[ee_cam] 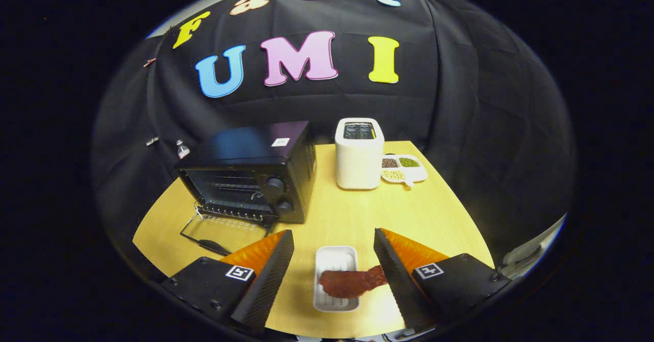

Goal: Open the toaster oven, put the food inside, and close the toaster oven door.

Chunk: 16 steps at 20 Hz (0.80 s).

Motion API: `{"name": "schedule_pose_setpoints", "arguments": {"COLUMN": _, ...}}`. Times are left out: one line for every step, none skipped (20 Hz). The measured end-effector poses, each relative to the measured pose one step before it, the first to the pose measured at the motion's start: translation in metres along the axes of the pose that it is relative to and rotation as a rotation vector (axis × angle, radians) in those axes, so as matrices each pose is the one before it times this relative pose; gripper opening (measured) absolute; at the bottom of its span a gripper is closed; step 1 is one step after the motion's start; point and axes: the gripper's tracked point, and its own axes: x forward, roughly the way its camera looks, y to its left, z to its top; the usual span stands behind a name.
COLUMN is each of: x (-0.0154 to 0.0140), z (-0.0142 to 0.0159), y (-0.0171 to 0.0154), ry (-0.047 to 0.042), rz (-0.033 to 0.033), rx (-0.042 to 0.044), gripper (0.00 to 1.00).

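Observation:
A black toaster oven [250, 171] stands on the wooden table [357, 214], ahead and left of my fingers. Its glass door [225, 229] lies folded down flat on the table, with the rack inside showing. Between my fingers, near the table's front edge, sits a small white tray [335, 260]. A brown piece of meat [352, 282] lies across the tray, its thin end reaching to the right finger. My gripper [333, 242] hangs above the tray, open wide, with both fingers clear of the food's thick part.
A white slot toaster [358, 153] stands at the back of the table, right of the oven. Behind it on the right lies a white divided dish [404, 169] with beans and grains. Black cloth walls close the booth behind and beside the table.

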Motion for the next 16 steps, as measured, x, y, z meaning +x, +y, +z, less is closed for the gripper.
{"name": "schedule_pose_setpoints", "arguments": {"x": 0.00351, "z": -0.00548, "y": -0.01083, "ry": 0.01802, "rz": 0.01439, "rx": 0.00255, "gripper": 0.98}}
{"name": "schedule_pose_setpoints", "arguments": {"x": 0.00164, "z": -0.00717, "y": -0.00966, "ry": 0.02347, "rz": 0.01677, "rx": 0.00296, "gripper": 0.99}}
{"name": "schedule_pose_setpoints", "arguments": {"x": 0.00339, "z": -0.00635, "y": -0.00863, "ry": 0.02614, "rz": 0.01894, "rx": 0.00078, "gripper": 0.99}}
{"name": "schedule_pose_setpoints", "arguments": {"x": 0.00315, "z": -0.00849, "y": -0.00701, "ry": 0.02788, "rz": 0.01867, "rx": -0.00243, "gripper": 0.99}}
{"name": "schedule_pose_setpoints", "arguments": {"x": 0.00294, "z": -0.00933, "y": -0.00601, "ry": 0.03037, "rz": 0.02028, "rx": 0.00182, "gripper": 0.99}}
{"name": "schedule_pose_setpoints", "arguments": {"x": 0.00319, "z": -0.00977, "y": -0.00268, "ry": 0.03369, "rz": 0.02998, "rx": 0.0155, "gripper": 0.99}}
{"name": "schedule_pose_setpoints", "arguments": {"x": 0.00244, "z": -0.00886, "y": 0.00061, "ry": 0.03359, "rz": 0.03989, "rx": 0.03018, "gripper": 0.99}}
{"name": "schedule_pose_setpoints", "arguments": {"x": 0.00125, "z": -0.0114, "y": -0.00041, "ry": 0.03151, "rz": 0.03581, "rx": 0.0327, "gripper": 0.99}}
{"name": "schedule_pose_setpoints", "arguments": {"x": 0.00581, "z": -0.00773, "y": -0.00289, "ry": 0.02397, "rz": 0.01451, "rx": 0.0276, "gripper": 0.98}}
{"name": "schedule_pose_setpoints", "arguments": {"x": 0.00654, "z": -0.00409, "y": -0.00085, "ry": 0.01715, "rz": 0.01997, "rx": 0.02745, "gripper": 0.97}}
{"name": "schedule_pose_setpoints", "arguments": {"x": 0.00559, "z": -0.00374, "y": -0.00057, "ry": 0.01364, "rz": 0.01706, "rx": 0.02855, "gripper": 0.97}}
{"name": "schedule_pose_setpoints", "arguments": {"x": 0.00327, "z": -0.00322, "y": -0.00236, "ry": 0.01314, "rz": 0.0137, "rx": 0.028, "gripper": 0.96}}
{"name": "schedule_pose_setpoints", "arguments": {"x": 0.00633, "z": 0.0002, "y": -0.00312, "ry": 0.0048, "rz": 0.01448, "rx": 0.02438, "gripper": 0.96}}
{"name": "schedule_pose_setpoints", "arguments": {"x": 0.00516, "z": -0.00008, "y": -0.00365, "ry": 0.01211, "rz": 0.01168, "rx": 0.0247, "gripper": 0.88}}
{"name": "schedule_pose_setpoints", "arguments": {"x": 0.00035, "z": -0.00352, "y": -0.00027, "ry": 0.01062, "rz": 0.00736, "rx": 0.02239, "gripper": 0.81}}
{"name": "schedule_pose_setpoints", "arguments": {"x": 0.00071, "z": -0.00109, "y": 0.00024, "ry": 0.00783, "rz": 0.01572, "rx": 0.01577, "gripper": 0.75}}
